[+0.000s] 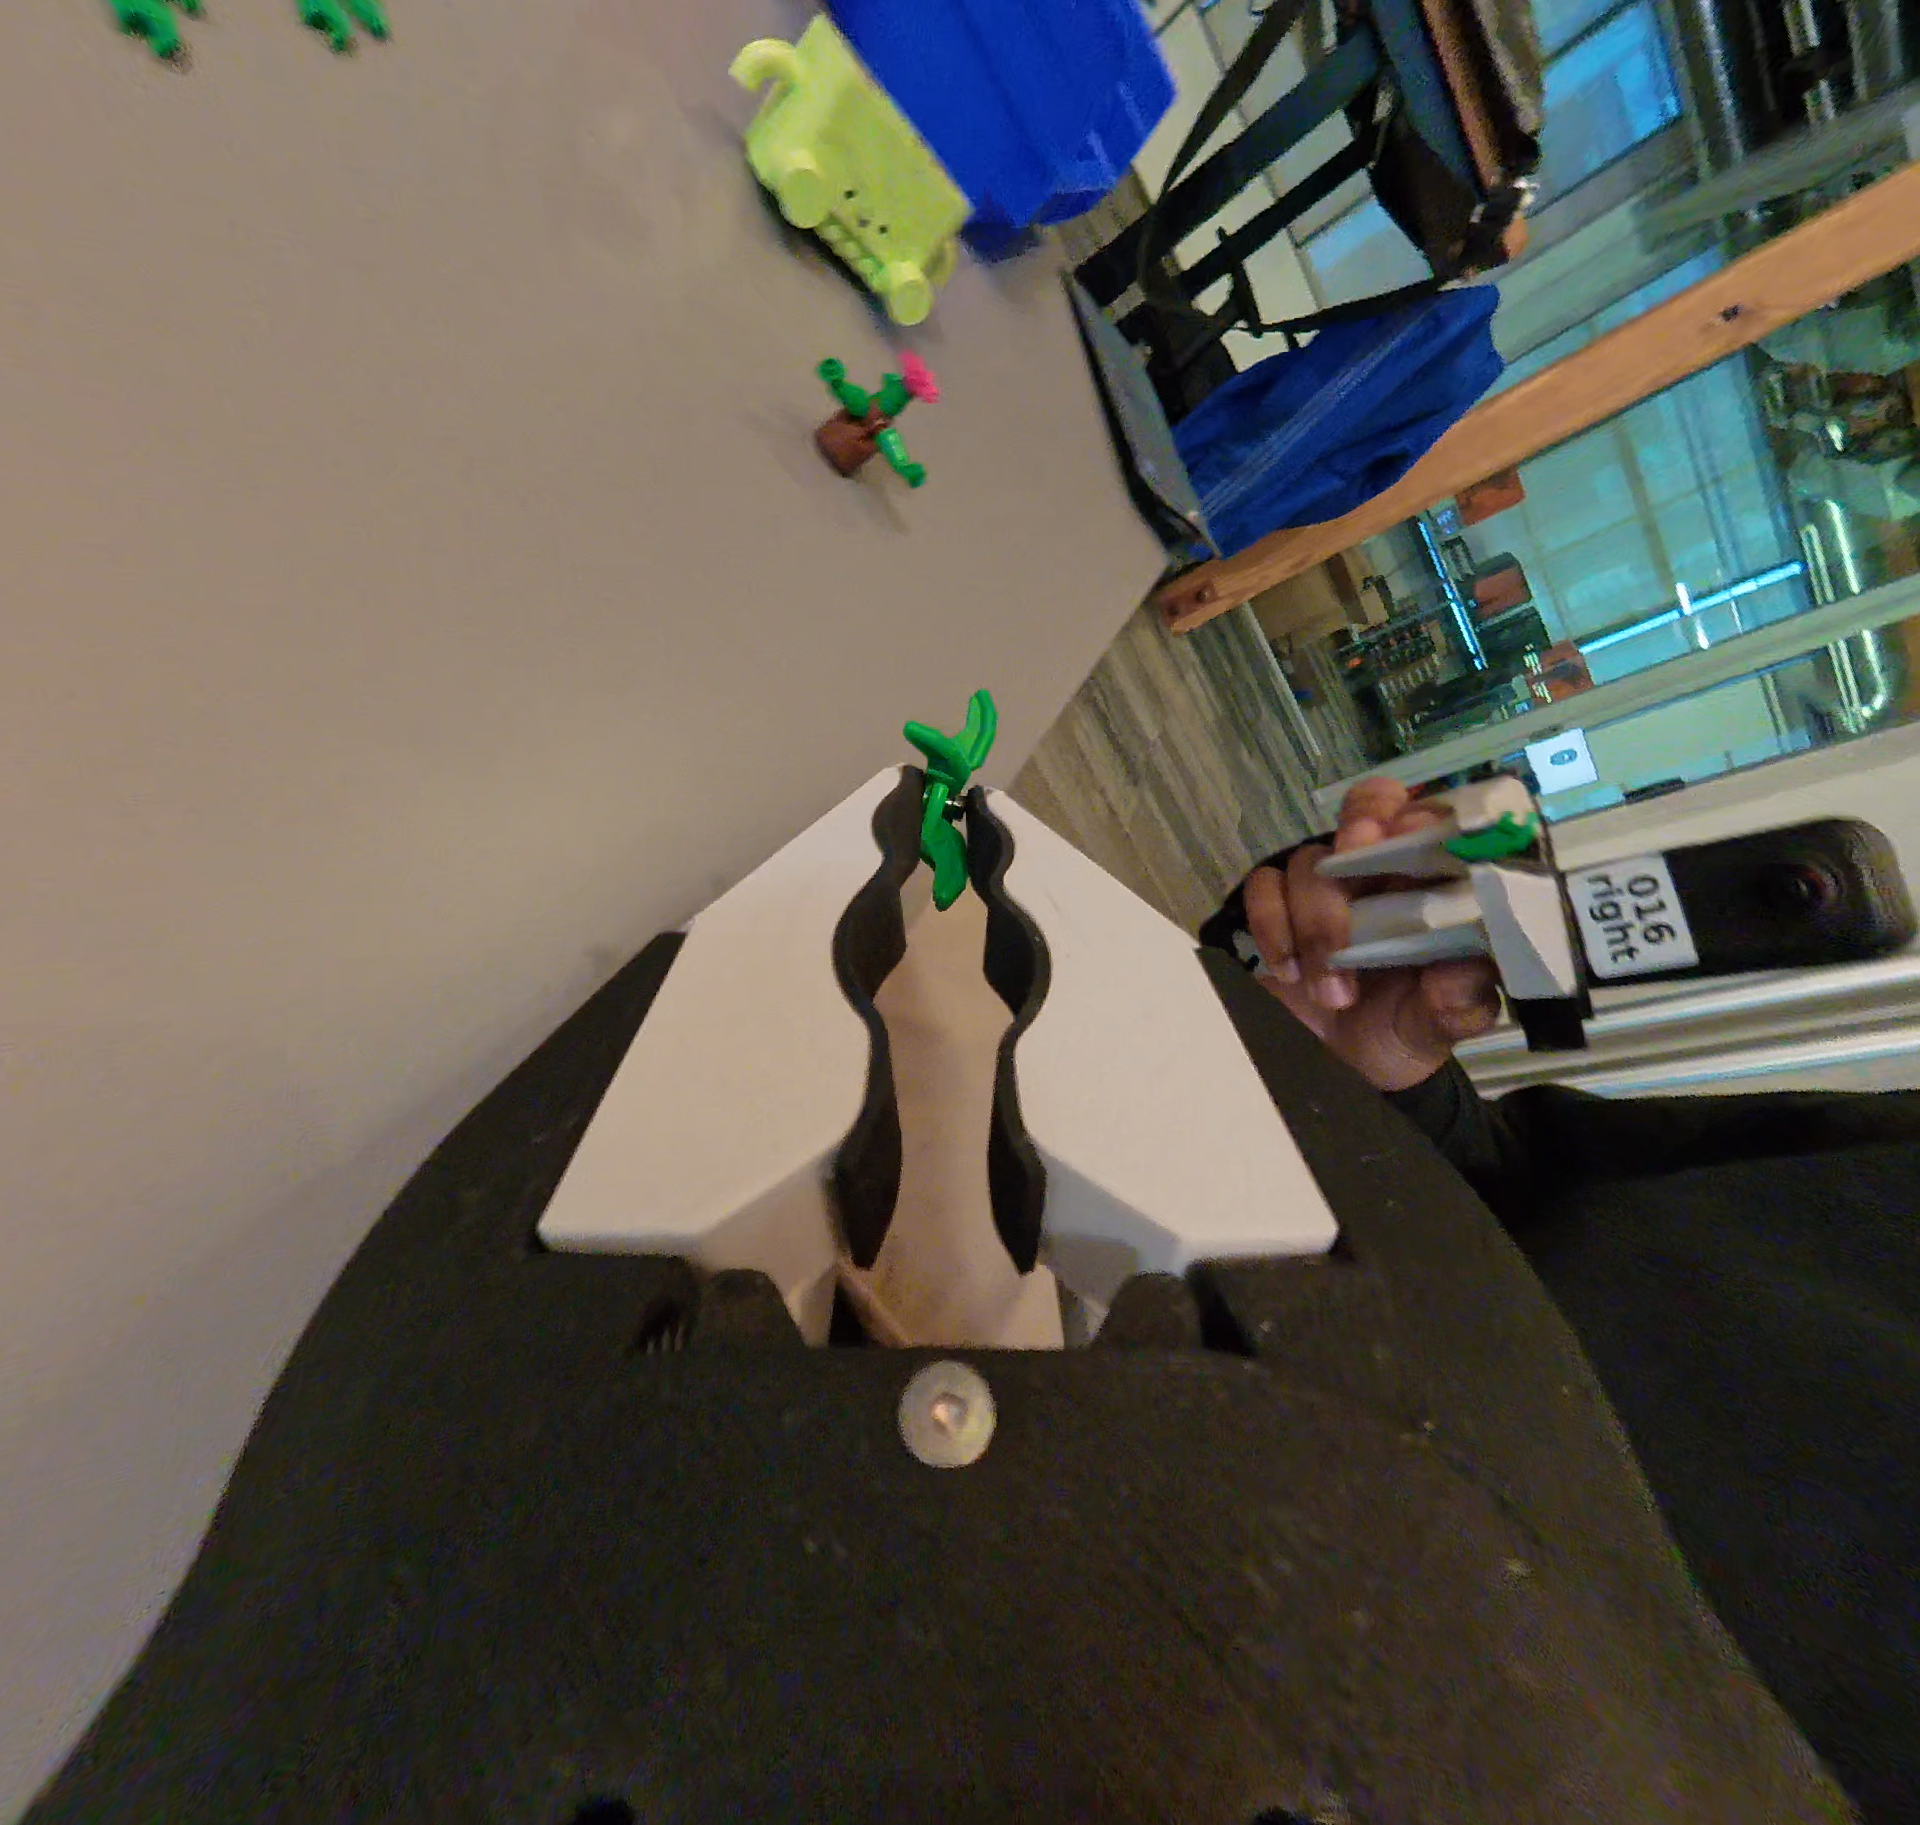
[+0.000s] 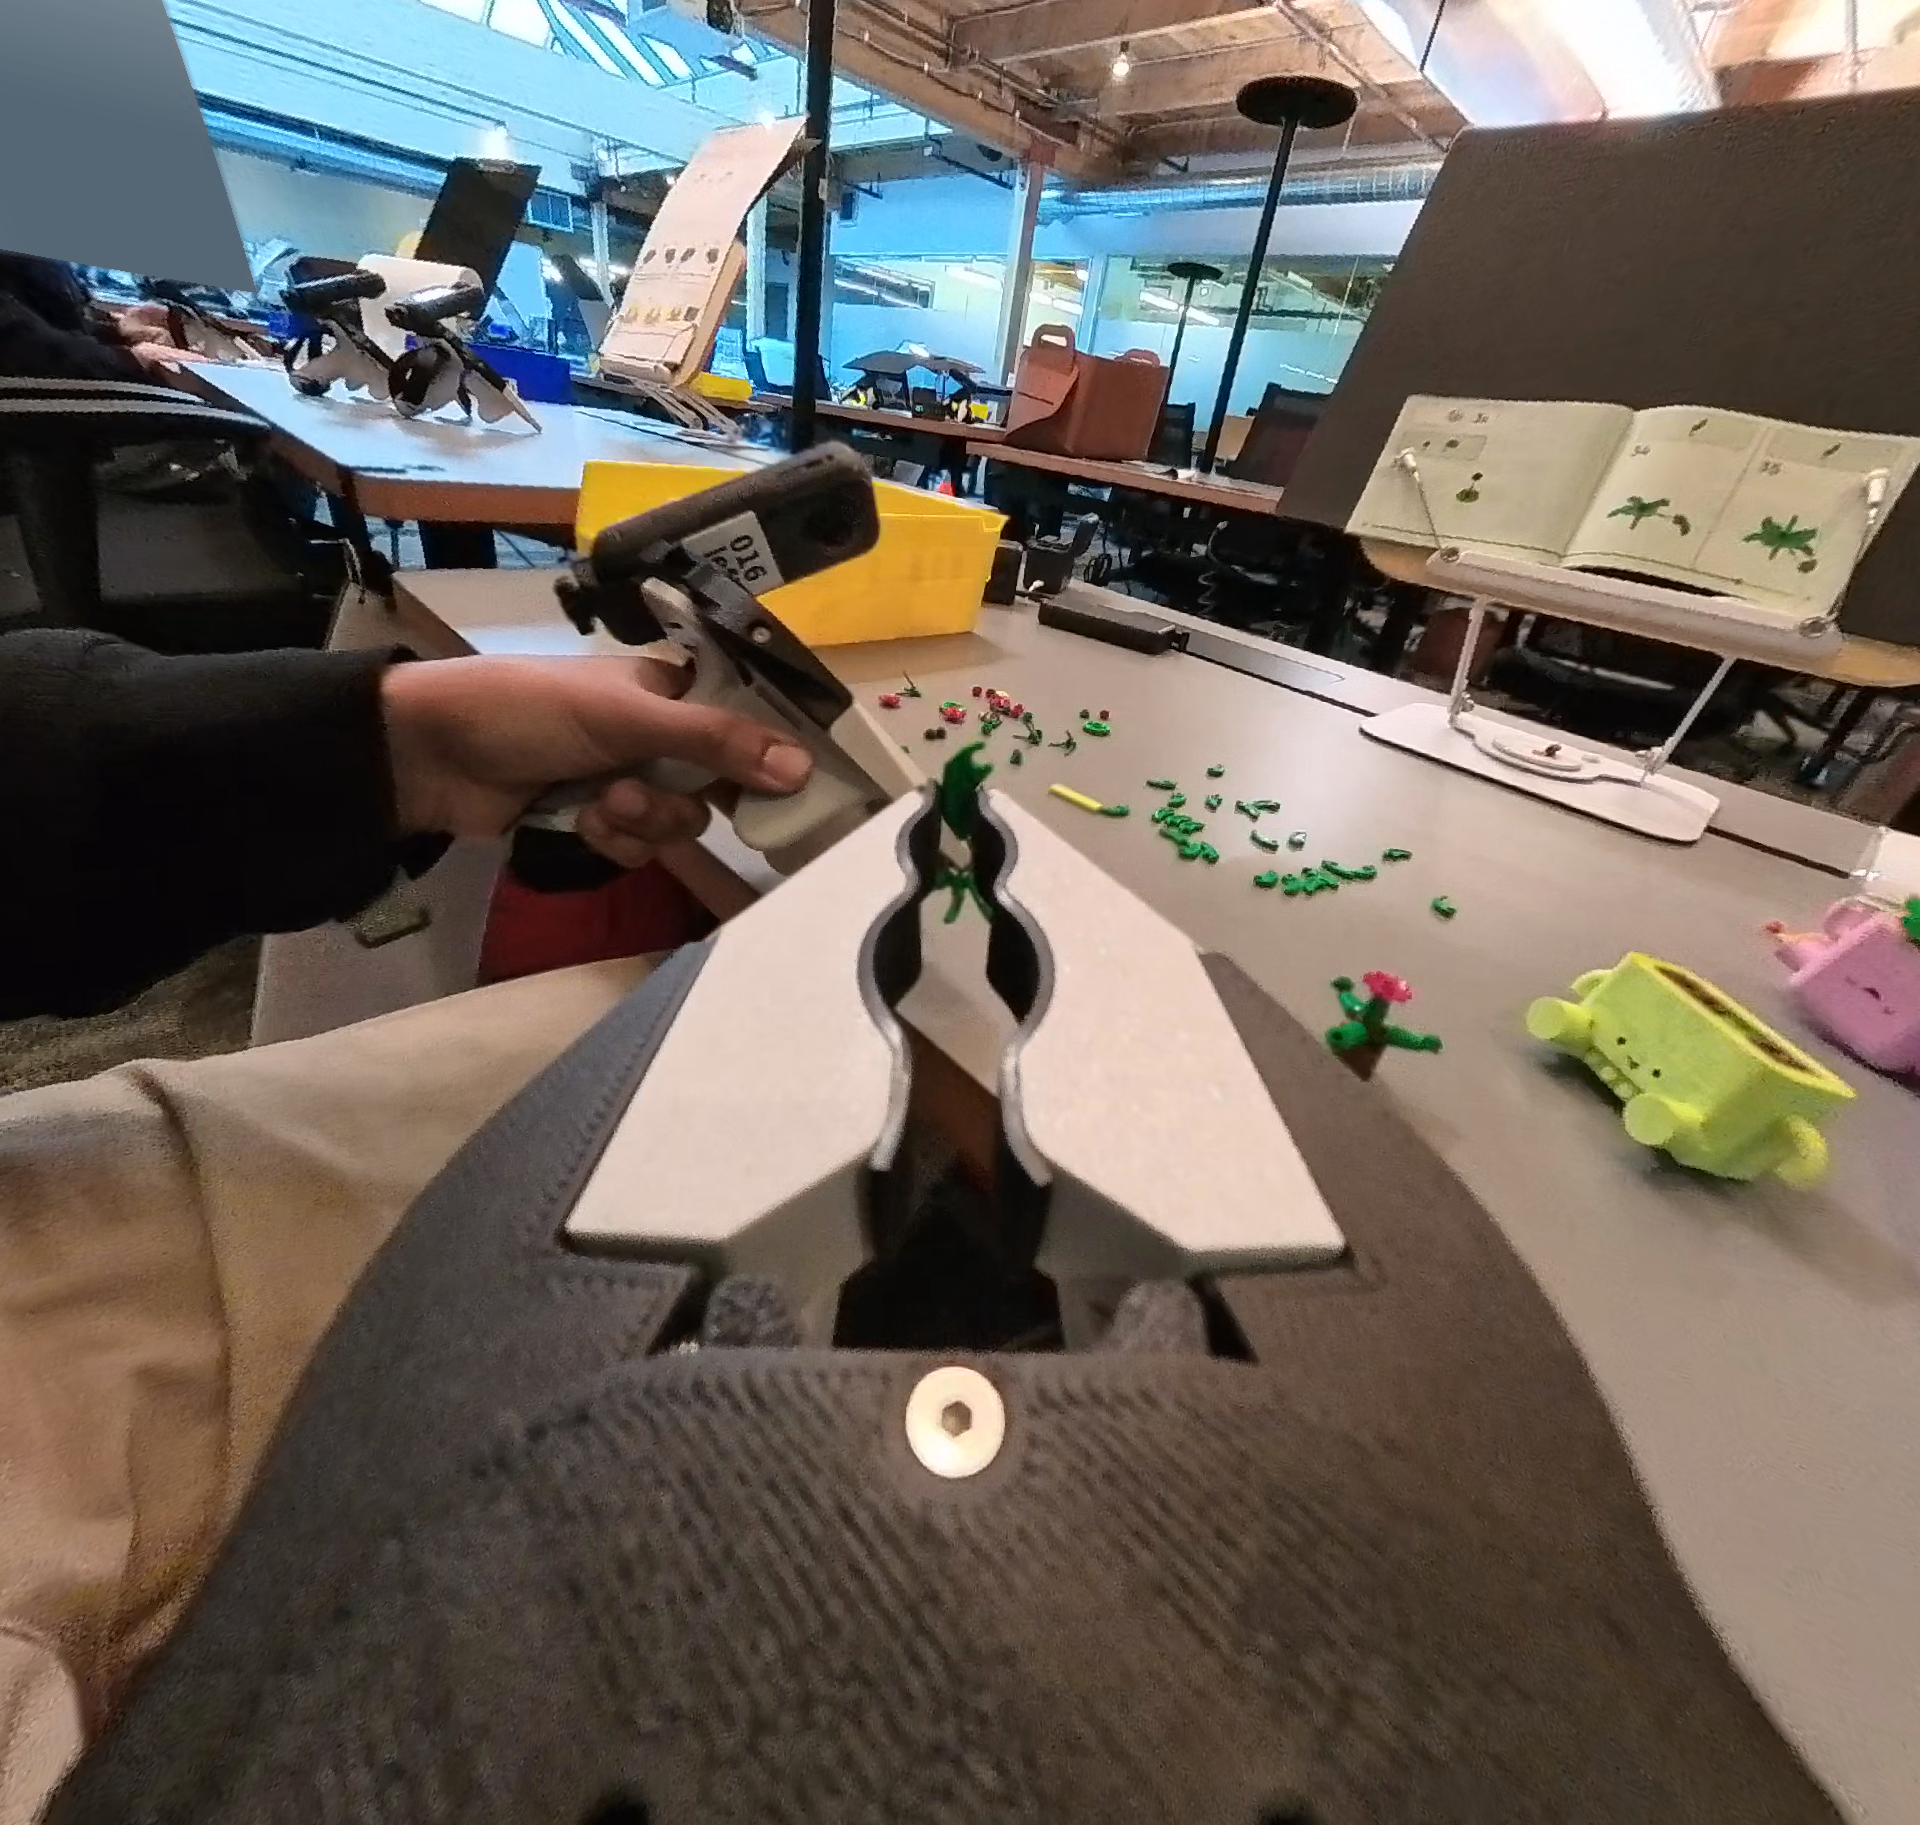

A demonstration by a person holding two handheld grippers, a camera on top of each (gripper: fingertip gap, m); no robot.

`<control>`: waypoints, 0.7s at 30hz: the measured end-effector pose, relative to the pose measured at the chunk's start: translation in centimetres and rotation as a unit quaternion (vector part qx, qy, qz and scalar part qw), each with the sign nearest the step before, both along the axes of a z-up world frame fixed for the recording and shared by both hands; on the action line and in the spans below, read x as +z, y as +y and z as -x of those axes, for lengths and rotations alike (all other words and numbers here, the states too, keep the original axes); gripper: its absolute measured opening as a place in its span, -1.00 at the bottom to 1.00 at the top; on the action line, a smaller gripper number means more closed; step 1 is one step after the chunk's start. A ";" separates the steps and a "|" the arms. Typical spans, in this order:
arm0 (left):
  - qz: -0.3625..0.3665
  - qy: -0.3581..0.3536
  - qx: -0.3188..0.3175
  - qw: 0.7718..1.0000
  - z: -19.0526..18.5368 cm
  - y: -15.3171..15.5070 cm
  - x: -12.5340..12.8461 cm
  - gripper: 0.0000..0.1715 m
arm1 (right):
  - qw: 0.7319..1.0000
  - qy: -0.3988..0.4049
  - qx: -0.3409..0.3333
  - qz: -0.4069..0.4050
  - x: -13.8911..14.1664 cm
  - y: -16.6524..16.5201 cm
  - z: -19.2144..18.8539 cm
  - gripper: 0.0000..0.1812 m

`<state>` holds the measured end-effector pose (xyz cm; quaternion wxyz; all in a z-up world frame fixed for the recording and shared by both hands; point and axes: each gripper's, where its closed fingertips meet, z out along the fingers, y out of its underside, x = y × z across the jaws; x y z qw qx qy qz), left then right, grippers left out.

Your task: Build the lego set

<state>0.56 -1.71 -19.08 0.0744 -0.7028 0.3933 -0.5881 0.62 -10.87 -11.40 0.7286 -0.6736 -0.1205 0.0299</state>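
Observation:
My left gripper [image 1: 948, 799] is shut on a small green leaf cluster [image 1: 954, 752], held in the air beyond the table edge. My right gripper [image 2: 954, 801] is shut on a dark green leaf piece [image 2: 961, 773] at its tips. More green shows lower in the gap between its fingers; I cannot tell which piece that is. The right gripper with its leaf [image 1: 1488, 840] also shows in the left wrist view, apart from the left one. The left gripper's body [image 2: 769, 705] is close on the left in the right wrist view, with its tips hidden behind my right finger.
On the grey table [image 2: 1558, 1360] are a lime green pot [image 2: 1694, 1079], a pink pot [image 2: 1860, 975], a small plant with a pink flower [image 2: 1377, 1012] and several loose green pieces [image 2: 1195, 830]. An open instruction booklet [image 2: 1631, 497] stands at the back right. A yellow bin [image 2: 831, 549] and a blue bin [image 1: 977, 40] are nearby. The lime green pot [image 2: 1694, 1079] is about 25 centimetres from both grippers' fingertips. My left wrist view [image 1: 933, 237] looks at it from another angle.

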 end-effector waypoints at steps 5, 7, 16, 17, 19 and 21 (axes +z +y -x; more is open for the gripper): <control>0.018 0.048 0.012 0.999 -0.1 1.9 -2.9 -0.93 | 1.000 0.011 -0.004 0.017 -1.9 -0.1 -0.1 -0.95; 0.029 0.051 0.007 0.998 -0.3 2.4 -3.0 -0.92 | 1.000 0.014 -0.006 0.024 -2.4 0.2 -0.5 -0.95; -0.092 0.034 0.121 0.988 1.5 7.4 0.9 -0.42 | 0.997 0.059 0.019 0.052 -4.8 3.7 -3.0 -0.95; -0.074 0.011 0.102 0.992 1.3 6.3 2.0 -0.54 | 0.996 0.065 0.027 0.056 -5.0 4.4 -3.2 -0.95; -0.031 -0.013 0.055 0.998 0.8 3.4 3.5 -0.59 | 0.995 0.058 0.047 0.063 -4.8 5.7 -3.4 -0.95; -0.008 -0.028 0.015 0.999 0.2 0.8 4.5 -0.58 | 0.995 0.027 0.060 0.073 -4.2 6.9 -3.2 -0.95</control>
